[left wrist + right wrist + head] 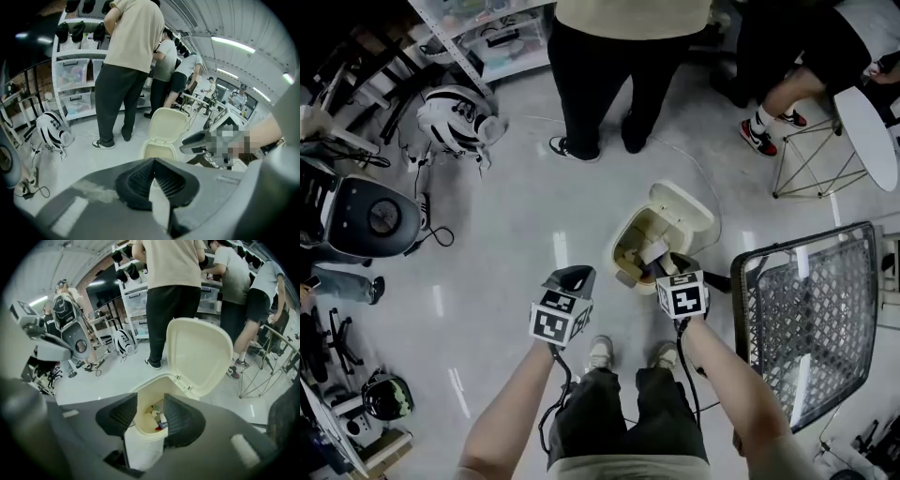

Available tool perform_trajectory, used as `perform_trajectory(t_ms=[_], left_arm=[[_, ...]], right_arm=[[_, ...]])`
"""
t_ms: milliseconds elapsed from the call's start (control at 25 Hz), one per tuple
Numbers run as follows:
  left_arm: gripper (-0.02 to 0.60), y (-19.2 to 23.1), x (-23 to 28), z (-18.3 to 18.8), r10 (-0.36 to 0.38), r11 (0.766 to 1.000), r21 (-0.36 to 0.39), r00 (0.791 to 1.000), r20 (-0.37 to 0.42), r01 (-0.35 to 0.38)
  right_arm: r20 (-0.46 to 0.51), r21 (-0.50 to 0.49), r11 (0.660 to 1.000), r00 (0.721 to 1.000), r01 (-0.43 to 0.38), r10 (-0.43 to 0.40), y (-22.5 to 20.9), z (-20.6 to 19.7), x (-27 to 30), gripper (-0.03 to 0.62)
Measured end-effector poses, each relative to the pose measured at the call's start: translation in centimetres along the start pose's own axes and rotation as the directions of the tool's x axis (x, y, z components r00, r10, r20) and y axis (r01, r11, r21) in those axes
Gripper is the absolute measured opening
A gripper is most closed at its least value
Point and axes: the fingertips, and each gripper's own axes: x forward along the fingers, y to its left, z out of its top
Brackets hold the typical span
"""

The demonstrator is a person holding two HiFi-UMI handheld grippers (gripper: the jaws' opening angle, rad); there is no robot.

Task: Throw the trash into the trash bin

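Note:
A cream trash bin [628, 236] stands on the floor just ahead of my feet, its lid [682, 207] swung up. In the right gripper view several pieces of trash [158, 420] lie at its bottom. My right gripper [664, 269] hangs over the bin's near rim, pointing down into it. Its jaws [151, 416] are open, and between the pads I see only the bin's inside. My left gripper [574, 277] is held to the left of the bin, over bare floor. The left jaws [153, 171] are shut tip to tip with nothing in them. The left gripper view shows the bin's lid [166, 125] ahead.
A person in dark trousers [598, 84] stands just beyond the bin. A black mesh chair [806, 323] is close on my right, a wire stool [814, 155] behind it. A white helmet [453, 117] and a scooter [370, 217] lie to the left.

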Motion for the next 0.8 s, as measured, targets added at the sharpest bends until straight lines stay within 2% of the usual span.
perform_trajectory(t_ms=[120, 400, 640, 800], left_arm=[[0.003, -0.4, -2.0, 2.1, 0.006, 1.0, -0.001, 1.0, 0.026, -0.006], [0.003, -2.6, -9.8, 8.0, 0.024, 1.0, 0.016, 0.995, 0.098, -0.026], [0.003, -4.9, -16.5, 13.5, 0.046, 0.997, 0.044, 0.981, 0.186, -0.055], [0.003, -8.2, -21.4, 17.0, 0.043, 0.992, 0.105, 0.966, 0.254, -0.071]], right_arm=[[0.039, 0.026, 1.0, 0.999, -0.018, 0.017, 0.4, 2.6, -3.2, 0.158], [0.182, -0.024, 1.0, 0.983, -0.007, 0.011, 1.7, 9.8, -15.1, 0.082], [0.325, -0.017, 1.0, 0.946, -0.009, 0.014, 3.2, 14.8, -25.3, 0.038], [0.426, -0.038, 0.999, 0.904, -0.024, 0.038, 4.6, 17.7, -33.1, 0.031]])
